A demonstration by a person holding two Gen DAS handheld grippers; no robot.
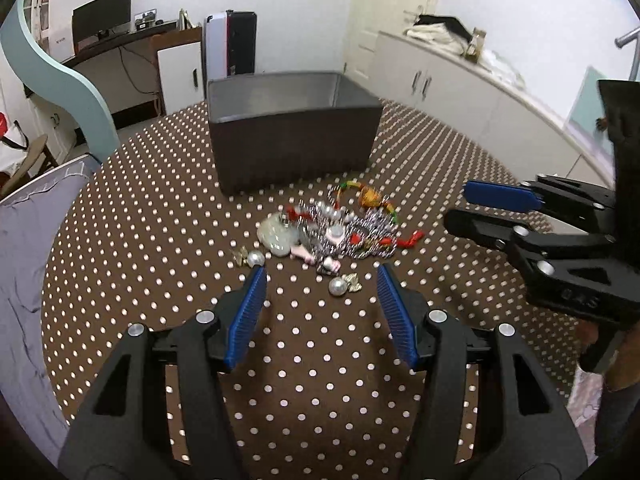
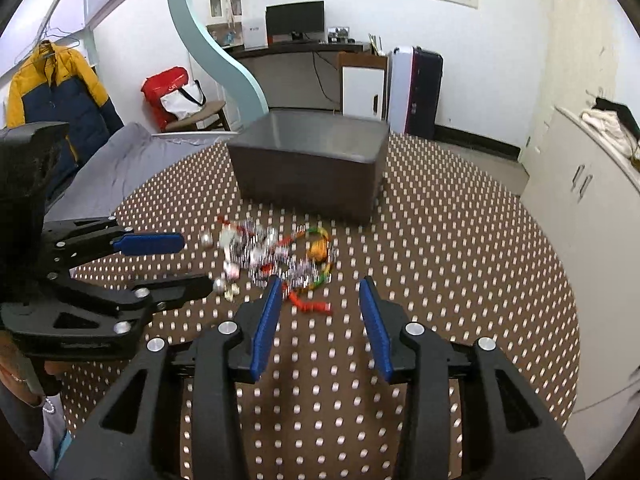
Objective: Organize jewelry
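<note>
A heap of jewelry (image 1: 340, 226) lies on the brown polka-dot table (image 1: 160, 216): silver chains, a colourful beaded bracelet (image 1: 368, 196), red cord, pale jade pieces and silver ball earrings (image 1: 338, 286). Behind it stands an open dark box (image 1: 294, 136). My left gripper (image 1: 322, 276) is open and empty, just short of the heap. My right gripper (image 1: 456, 204) comes in from the right, open. In the right wrist view the heap (image 2: 276, 256) lies just past my open right gripper (image 2: 320, 286), with the box (image 2: 310, 168) behind and the left gripper (image 2: 196, 260) at left.
A grey cloth (image 1: 28, 264) hangs off the table's left edge. White cabinets (image 1: 460, 92) stand at the right. A desk with a monitor (image 2: 296, 22) and a suitcase (image 2: 416, 88) stand across the room.
</note>
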